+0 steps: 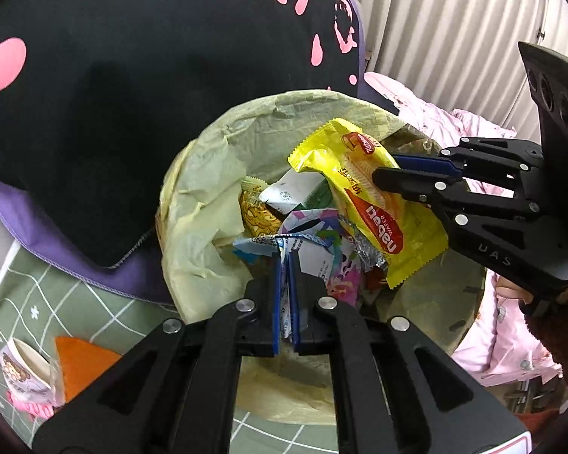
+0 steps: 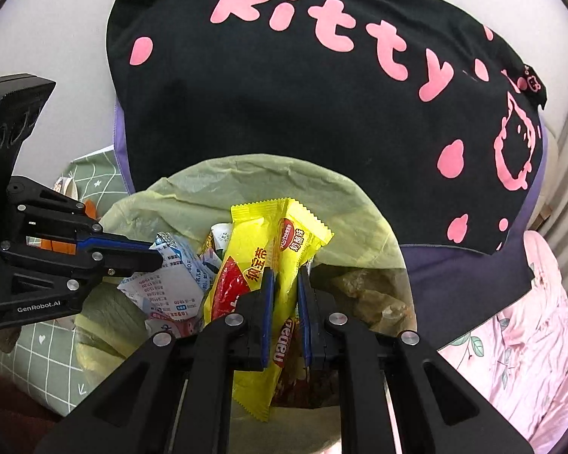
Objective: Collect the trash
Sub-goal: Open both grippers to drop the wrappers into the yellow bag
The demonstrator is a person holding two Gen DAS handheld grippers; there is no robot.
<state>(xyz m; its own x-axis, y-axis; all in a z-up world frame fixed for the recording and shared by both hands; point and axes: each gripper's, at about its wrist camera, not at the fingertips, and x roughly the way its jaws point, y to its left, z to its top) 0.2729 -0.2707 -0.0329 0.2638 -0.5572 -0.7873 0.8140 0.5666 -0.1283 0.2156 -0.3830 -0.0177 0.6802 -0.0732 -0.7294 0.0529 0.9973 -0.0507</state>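
A bin lined with a pale green bag (image 1: 208, 196) (image 2: 253, 178) holds several wrappers. My left gripper (image 1: 286, 265) is shut on a white and blue printed wrapper (image 1: 284, 299) over the bin; the wrapper also shows in the right wrist view (image 2: 170, 276), with the left gripper (image 2: 155, 255) coming in from the left. My right gripper (image 2: 286, 276) is shut on a yellow wafer wrapper (image 2: 269, 249) above the bin. In the left wrist view the right gripper (image 1: 382, 174) holds that yellow wrapper (image 1: 363, 193) from the right.
A black cushion with pink "Kitty" lettering (image 1: 132, 75) (image 2: 322, 113) lies behind the bin on purple fabric (image 1: 56, 238). A green grid-patterned mat (image 1: 56, 302) carries a paper cup (image 1: 26, 374) and an orange piece (image 1: 83, 359). Pink clothing (image 2: 530, 340) lies at the right.
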